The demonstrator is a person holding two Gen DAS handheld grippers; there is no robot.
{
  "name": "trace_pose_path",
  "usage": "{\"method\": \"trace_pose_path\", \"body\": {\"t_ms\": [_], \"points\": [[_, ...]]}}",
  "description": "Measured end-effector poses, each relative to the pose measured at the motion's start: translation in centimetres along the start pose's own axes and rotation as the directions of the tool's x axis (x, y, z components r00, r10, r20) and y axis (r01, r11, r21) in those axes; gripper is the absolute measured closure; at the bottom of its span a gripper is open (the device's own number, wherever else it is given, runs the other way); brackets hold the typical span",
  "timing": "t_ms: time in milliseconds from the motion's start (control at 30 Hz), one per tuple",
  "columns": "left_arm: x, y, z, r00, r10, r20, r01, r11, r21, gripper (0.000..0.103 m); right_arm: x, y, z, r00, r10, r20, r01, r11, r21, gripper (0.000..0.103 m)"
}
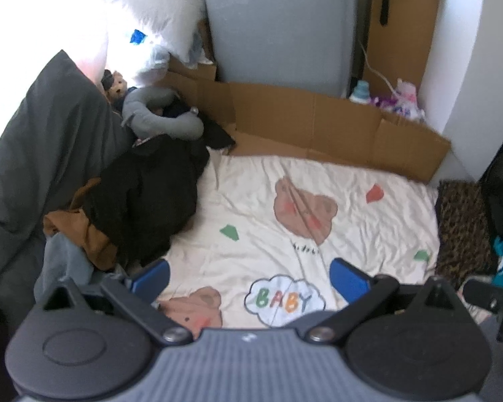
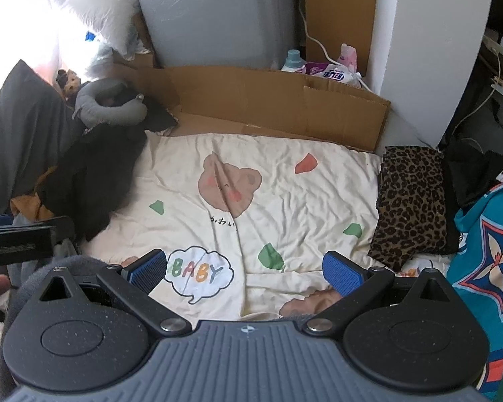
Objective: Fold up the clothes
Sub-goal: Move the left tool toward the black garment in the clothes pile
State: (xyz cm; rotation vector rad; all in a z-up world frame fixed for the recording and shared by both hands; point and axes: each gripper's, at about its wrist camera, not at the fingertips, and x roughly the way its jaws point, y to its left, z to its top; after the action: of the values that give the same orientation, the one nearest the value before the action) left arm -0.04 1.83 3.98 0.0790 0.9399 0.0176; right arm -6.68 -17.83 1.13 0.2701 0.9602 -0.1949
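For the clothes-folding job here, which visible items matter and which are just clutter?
Job:
- pile of dark clothes at the bed's left
- brown garment in that pile
- folded leopard-print cloth at the right
- bear-print sheet as folding surface
- left tongs and right tongs, both open, empty

Lying about:
- grey neck pillow
- cardboard
- detergent bottle
- small plush toy

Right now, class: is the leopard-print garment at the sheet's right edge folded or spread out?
Folded. The leopard-print garment lies as a compact rectangle with straight edges beside the bear-print sheet, not spread flat.
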Motion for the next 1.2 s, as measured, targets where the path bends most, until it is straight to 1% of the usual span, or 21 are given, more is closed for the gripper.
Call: {"method": "trace_pose_path", "body": {"t_ms": [133,367,467,533,667,733,933,1067,1200], "points": [[-0.1,1.3,0.3,1.0,-0.02,0.019,0.02,1.0,-0.015,0.001,-1.0,-0.1,-0.1,0.999,0.002,0.043,-0.001,1.0,-0.018,0.001],[-0.2,3.5,0.7,0.999,-0.04,0.03,0.041,0.998,-0.043,0.002,-2.2,-0.5,-0.1,0.995,0.059,0.077,-0.06,0.998,0.013,0.001],[-0.1,4.3,0.6,0.999,-0.041,0.028,0.042,0.998,-0.043,0.004,-2.3,-0.1,-0.1,0.995,0.025,0.093,-0.027,0.999,0.018,0.001],[0.0,4.7,0.5,0.999,-0.037,0.024,0.038,0.999,-0.036,0.007,-2.4,-0.1,-0.1,0.994,0.021,0.109,-0.026,0.999,0.043,0.001],[0.2,5.5,0.2,0.999,-0.029,0.016,0.029,0.999,-0.021,0.007,-2.2,0.0,0.2,0.994,0.003,0.109,-0.009,0.999,0.052,0.001],[0.4,5.7,0.1,1.0,-0.026,0.012,0.026,1.0,-0.015,0.007,-2.1,0.0,0.1,0.994,0.008,0.113,-0.015,0.998,0.058,0.001],[0.5,6.8,0.0,0.999,-0.031,0.009,0.032,0.999,-0.036,0.007,-1.8,0.9,0.2,0.993,-0.009,0.12,0.004,0.999,0.042,0.001],[0.4,7.4,-0.1,0.999,-0.029,0.038,0.031,0.998,-0.061,0.007,-1.9,1.0,0.2,0.989,-0.022,0.145,0.015,0.999,0.051,0.001],[0.5,7.9,-0.1,0.997,-0.025,0.07,0.03,0.997,-0.073,0.007,-2.1,0.6,0.1,0.98,-0.027,0.195,0.015,0.998,0.061,0.001]]}}
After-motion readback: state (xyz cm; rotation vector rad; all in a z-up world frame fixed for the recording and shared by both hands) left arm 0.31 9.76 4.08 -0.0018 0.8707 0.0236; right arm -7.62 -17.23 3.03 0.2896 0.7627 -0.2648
